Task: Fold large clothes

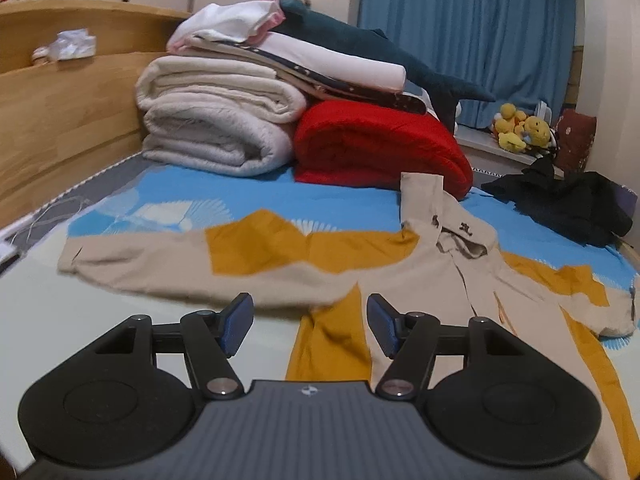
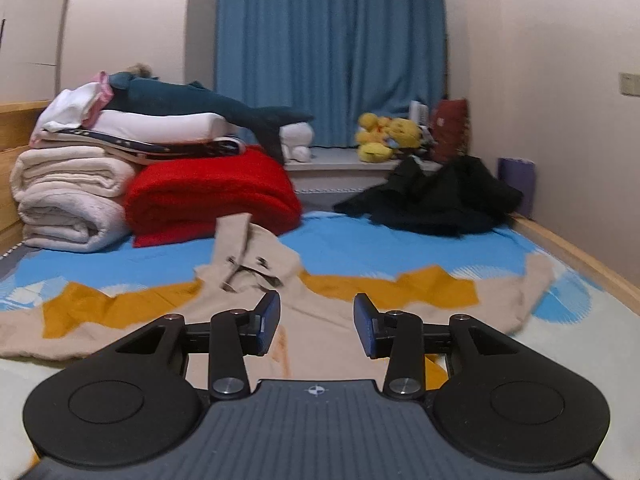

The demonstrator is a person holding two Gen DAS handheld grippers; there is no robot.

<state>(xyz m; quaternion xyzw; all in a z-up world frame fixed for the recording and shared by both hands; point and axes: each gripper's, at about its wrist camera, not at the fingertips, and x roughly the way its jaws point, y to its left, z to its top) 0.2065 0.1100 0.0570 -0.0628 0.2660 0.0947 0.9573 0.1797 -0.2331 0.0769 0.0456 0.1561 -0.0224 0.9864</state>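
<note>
A beige and mustard hooded jacket lies spread flat on a bed, hood pointing away toward a red blanket at the far end, sleeves stretched out to either side. Its long axis, hood to hem, runs straight away from both tongs; the sleeves lie crosswise. The left gripper hovers above the cloth just left of the jacket's body, nearest the left sleeve. The right gripper hangs over the body just below the hood, nearer the right sleeve. Both point slightly downward toward the red blanket, jaws apart and empty, touching nothing. A dark garment lies crumpled right of the red blanket.
</note>
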